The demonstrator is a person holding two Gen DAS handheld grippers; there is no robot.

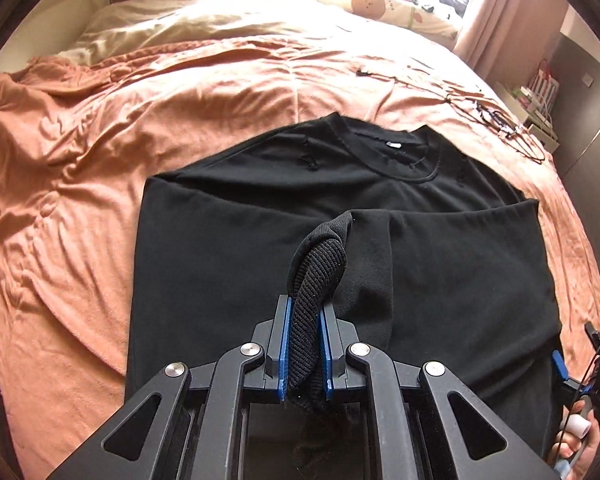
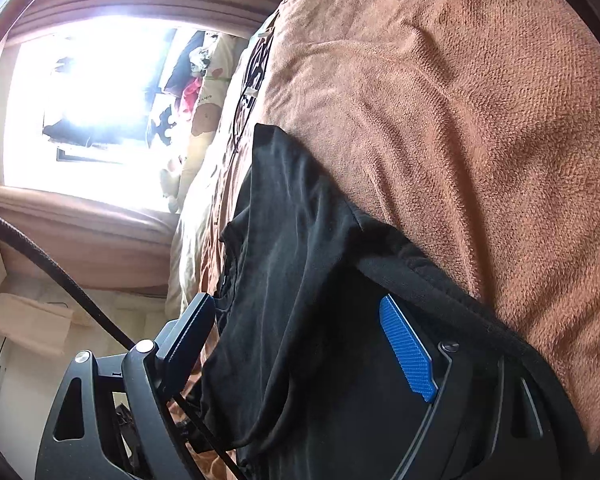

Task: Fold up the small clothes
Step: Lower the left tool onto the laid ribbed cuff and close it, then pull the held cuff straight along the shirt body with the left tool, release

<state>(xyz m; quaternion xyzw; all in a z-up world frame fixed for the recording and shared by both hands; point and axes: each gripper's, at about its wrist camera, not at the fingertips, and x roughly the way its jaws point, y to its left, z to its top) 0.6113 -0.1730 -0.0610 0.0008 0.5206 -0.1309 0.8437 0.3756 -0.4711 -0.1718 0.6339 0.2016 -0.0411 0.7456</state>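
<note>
- Nearest in the left wrist view, the left tool point(image 1: 305, 332) was clenched on the ribbed cuff point(image 1: 320, 276) of a black sweatshirt point(image 1: 440, 264), the knit bunched between its blue pads point(image 1: 286, 344)
- From that cuff the sleeve point(image 1: 374, 256) rose a little off the garment and ran away toward the middle of the body, so I judged the sleeve fold to be under way and not yet laid down
- At the near right edge of the same view the person's hand point(image 1: 580, 444) held the right tool point(image 2: 300, 352), which sat at the sweatshirt's right side
- In the right wrist view that tool's jaws stood wide apart with black fabric lying between them; one blue pad point(image 2: 408, 352) showed bare, and I could not tell whether either finger pressed the cloth, so I read it as released
- The sweatshirt lay face up on the orange blanket point(image 1: 80, 220) of the bed, its lower part nearest and the body spread fairly flat
- A crease ran across the chest, where a layer seemed already turned over, so some folding looked done
- Farther off the collar point(image 1: 388, 152) with its white label point(image 1: 114, 145) was open and unfolded
- Left to do, by my judgement: lay the held sleeve across, deal with the right side, then fold the body into a compact stack
- Beyond the garment a tangle of thin black cords point(image 1: 500, 120) lay on the far right of the blanket, and pillows point(image 1: 380, 0) sat at the far end under the bright window
</note>
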